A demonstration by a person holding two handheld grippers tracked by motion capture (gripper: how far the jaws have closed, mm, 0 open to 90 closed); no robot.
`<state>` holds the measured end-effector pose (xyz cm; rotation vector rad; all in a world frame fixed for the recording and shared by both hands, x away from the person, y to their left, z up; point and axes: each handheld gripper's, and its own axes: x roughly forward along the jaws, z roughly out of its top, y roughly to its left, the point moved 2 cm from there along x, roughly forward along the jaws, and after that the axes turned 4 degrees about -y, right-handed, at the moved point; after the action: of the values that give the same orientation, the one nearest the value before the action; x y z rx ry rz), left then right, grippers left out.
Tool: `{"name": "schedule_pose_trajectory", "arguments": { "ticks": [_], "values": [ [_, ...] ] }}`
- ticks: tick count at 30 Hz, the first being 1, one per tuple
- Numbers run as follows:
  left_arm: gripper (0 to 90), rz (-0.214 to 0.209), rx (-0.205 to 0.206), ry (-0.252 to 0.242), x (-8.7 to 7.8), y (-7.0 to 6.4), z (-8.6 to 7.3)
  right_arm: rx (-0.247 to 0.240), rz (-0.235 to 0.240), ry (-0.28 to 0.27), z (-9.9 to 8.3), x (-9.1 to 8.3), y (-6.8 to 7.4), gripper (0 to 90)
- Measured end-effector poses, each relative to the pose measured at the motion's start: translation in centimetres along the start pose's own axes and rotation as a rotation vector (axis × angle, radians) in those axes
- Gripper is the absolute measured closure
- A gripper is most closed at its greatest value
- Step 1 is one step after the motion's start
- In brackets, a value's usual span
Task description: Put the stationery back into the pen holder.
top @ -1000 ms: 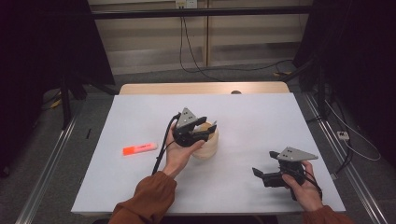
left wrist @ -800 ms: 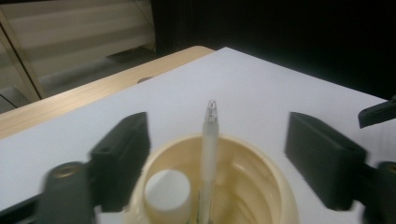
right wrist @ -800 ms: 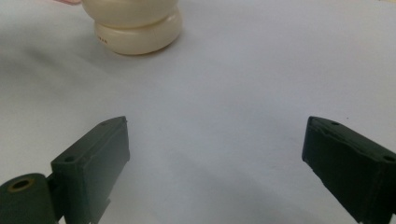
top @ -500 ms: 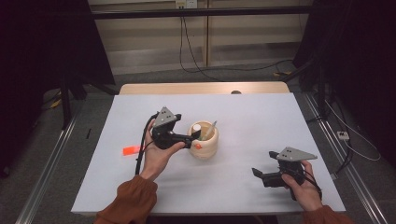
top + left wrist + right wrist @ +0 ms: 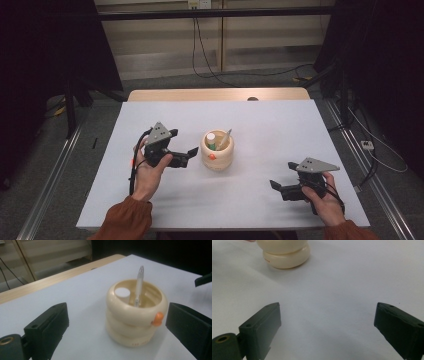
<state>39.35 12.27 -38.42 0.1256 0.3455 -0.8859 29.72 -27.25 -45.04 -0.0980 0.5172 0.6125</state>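
A cream, ring-shaped pen cup [image 5: 217, 152] stands mid-table with an orange knob on its side. Inside it are a silver pen [image 5: 138, 285] and a white-capped item [image 5: 122, 292]. My left gripper [image 5: 183, 142] is just left of the cup, open, with its jaws pointing at it and nothing between them. In the left gripper view the cup [image 5: 136, 315] sits a little beyond the spread jaws. My right gripper [image 5: 282, 175] rests open and empty near the front right of the table. The cup's base [image 5: 285, 256] shows at the top of the right gripper view.
White table [image 5: 270, 130] with a wooden strip along its far edge. A sliver of an orange marker [image 5: 132, 161] peeks out from under the left hand. Dark curtains and floor cables surround the table.
My left gripper has drawn back leftward from above the cup and now sits beside it. The left hand now covers most of the orange marker. The right gripper has not moved.
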Motion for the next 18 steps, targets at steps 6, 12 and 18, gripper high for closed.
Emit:
{"name": "schedule_pose_trajectory", "arguments": {
  "ticks": [6, 12, 18],
  "values": [
    [6.8, 0.041, 0.002, 0.027, -1.8, 0.5, -1.2, 0.003, 0.000, 0.002, 0.0, 0.0, 0.0, 6.9],
    [9.1, 0.060, -0.024, 0.049, -3.2, 1.9, -2.0, 0.006, 0.009, 0.002, 0.0, 0.0, 0.0, 6.2],
    [8.3, 0.048, -0.057, 0.060, -4.6, 3.2, -2.6, 0.004, 0.010, 0.004, 0.0, 0.0, 0.0, 6.0]
  ]
}}
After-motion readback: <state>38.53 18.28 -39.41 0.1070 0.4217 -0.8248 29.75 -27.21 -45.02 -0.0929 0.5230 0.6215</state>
